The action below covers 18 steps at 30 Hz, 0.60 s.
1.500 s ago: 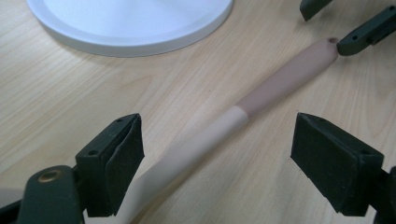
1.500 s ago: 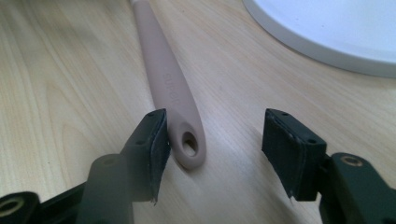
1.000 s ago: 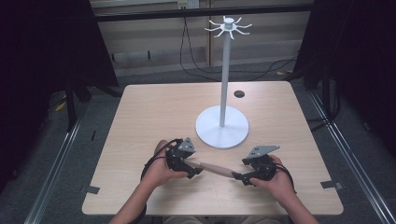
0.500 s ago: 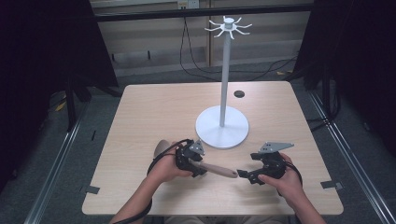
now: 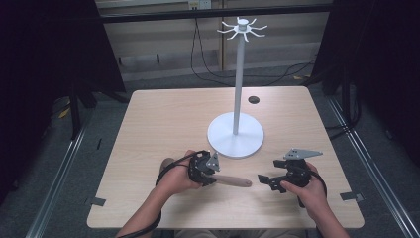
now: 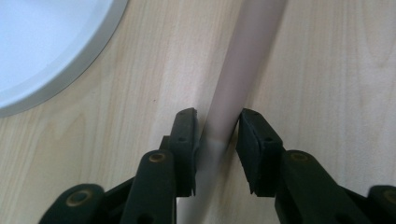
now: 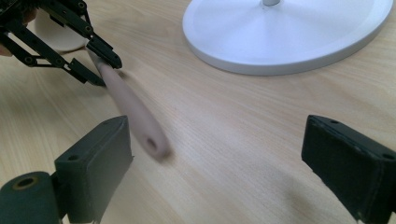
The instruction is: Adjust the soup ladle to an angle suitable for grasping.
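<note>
A pale pink utensil handle [image 5: 233,181] lies near the table's front edge, with a small hole at its free end [image 7: 150,142]. My left gripper [image 5: 212,178] is shut on the handle [image 6: 243,60] partway along, one jaw on each side of it [image 6: 217,126]. The right gripper view shows that gripper [image 7: 100,63] clamped on the handle from the side. My right gripper [image 5: 262,180] sits just right of the handle's free end, jaws wide open [image 7: 215,135], holding nothing. The handle tip rests near its left jaw.
A white stand [image 5: 235,136] with a round base, a tall pole and hooks on top [image 5: 241,29] stands just behind the grippers. A small black disc [image 5: 253,99] lies at the back of the wooden table [image 5: 163,119]. Tape marks [image 5: 348,196] sit near the front corners.
My right gripper has let go of the handle's end, opened and drawn back to the right. My left gripper keeps its hold and has shifted slightly.
</note>
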Available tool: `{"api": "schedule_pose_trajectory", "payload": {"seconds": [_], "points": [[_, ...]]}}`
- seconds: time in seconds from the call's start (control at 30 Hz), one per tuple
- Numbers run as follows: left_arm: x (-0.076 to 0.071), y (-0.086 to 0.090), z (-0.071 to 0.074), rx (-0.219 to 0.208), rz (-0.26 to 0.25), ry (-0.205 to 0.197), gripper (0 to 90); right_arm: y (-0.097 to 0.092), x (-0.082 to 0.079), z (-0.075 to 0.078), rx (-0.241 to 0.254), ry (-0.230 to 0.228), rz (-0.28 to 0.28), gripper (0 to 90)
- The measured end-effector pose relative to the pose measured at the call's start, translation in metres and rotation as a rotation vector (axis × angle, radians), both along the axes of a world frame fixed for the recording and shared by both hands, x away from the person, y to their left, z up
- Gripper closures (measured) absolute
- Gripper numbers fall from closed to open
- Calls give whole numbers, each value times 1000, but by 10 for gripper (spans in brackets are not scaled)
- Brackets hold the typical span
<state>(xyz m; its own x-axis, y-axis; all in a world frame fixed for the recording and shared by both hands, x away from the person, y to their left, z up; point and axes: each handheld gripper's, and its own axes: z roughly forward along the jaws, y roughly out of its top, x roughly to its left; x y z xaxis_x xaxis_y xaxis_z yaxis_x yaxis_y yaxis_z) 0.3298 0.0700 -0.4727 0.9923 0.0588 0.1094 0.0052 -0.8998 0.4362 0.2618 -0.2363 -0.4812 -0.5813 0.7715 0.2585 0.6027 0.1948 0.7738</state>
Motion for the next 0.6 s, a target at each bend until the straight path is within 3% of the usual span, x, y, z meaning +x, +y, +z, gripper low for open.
{"api": "schedule_pose_trajectory", "payload": {"seconds": [0.2, 0.27, 0.3, 0.43, 0.6], "points": [[1, 7, -1, -14, 33, -4, 761, -2, 1, -1, 7, 5, -7, 77], [2, 9, -1, -34, 54, 8, 771, -1, 1, -2, 6, 6, -6, 77], [4, 14, 1, -57, 76, 34, 772, -1, 1, -2, 6, 6, -8, 77], [5, 18, 4, -59, 88, 34, 774, 0, 1, -2, 5, 12, -12, 77], [9, 30, 14, -131, 136, 59, 775, 2, 2, -4, 10, 18, -4, 77]]}}
